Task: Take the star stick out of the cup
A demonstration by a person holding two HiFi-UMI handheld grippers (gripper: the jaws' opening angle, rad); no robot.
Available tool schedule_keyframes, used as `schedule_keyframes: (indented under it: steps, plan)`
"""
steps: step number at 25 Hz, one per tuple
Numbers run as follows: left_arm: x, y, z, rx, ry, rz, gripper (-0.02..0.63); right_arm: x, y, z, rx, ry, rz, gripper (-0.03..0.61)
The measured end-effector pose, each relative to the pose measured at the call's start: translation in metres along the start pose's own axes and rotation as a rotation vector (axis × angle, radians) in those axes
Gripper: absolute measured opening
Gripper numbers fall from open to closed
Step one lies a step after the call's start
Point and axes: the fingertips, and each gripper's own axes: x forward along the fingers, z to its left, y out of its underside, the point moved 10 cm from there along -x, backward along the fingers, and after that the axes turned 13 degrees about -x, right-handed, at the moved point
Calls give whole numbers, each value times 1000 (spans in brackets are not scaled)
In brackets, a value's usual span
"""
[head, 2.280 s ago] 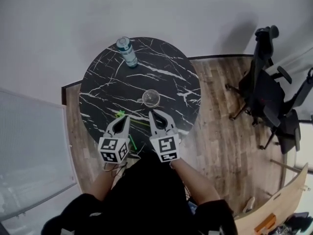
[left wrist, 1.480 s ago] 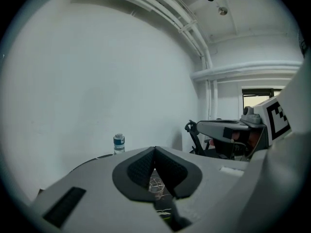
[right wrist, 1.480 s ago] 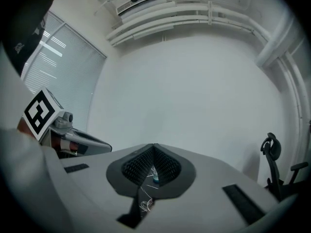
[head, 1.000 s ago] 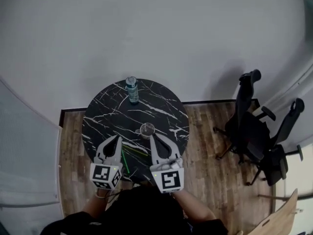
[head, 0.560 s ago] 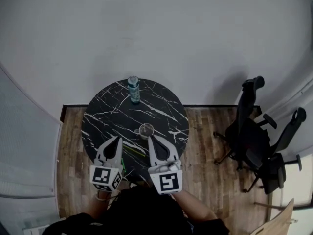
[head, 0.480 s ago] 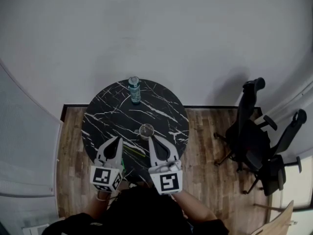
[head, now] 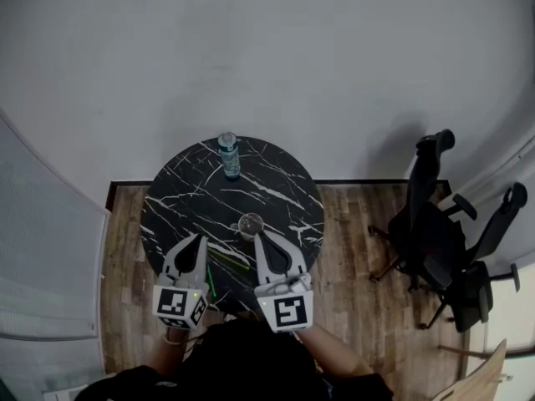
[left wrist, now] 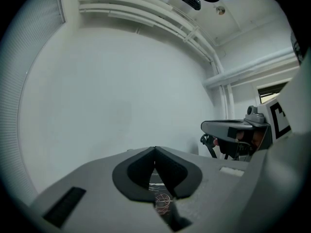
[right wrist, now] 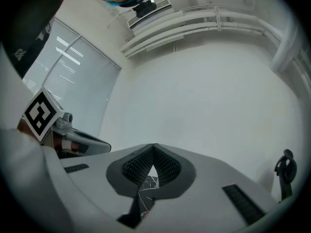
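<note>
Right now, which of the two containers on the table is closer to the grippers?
The clear cup, just beyond the right gripper tip; the capped bottle stands at the far edge of the table.

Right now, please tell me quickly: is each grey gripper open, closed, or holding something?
Left grey two-jaw gripper: closed, jaw tips touching, holding nothing.
Right grey two-jaw gripper: closed, jaw tips touching, holding nothing.

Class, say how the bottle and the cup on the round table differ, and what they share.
The bottle stands at the table's far edge; the cup sits nearer the middle. The bottle has a teal label; the cup is plain and clear. Both stand upright.
</note>
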Motion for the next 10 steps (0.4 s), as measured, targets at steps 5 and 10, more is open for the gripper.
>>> schedule_keyframes:
  steps: [5, 10]
  plan:
    - [2, -2, -2, 20, 12, -7, 0, 0, 1, -2, -11, 6, 16, -6]
    - [4, -2, -7, 41, 23, -6, 0, -2, 1, -7, -6, 26, 7, -5]
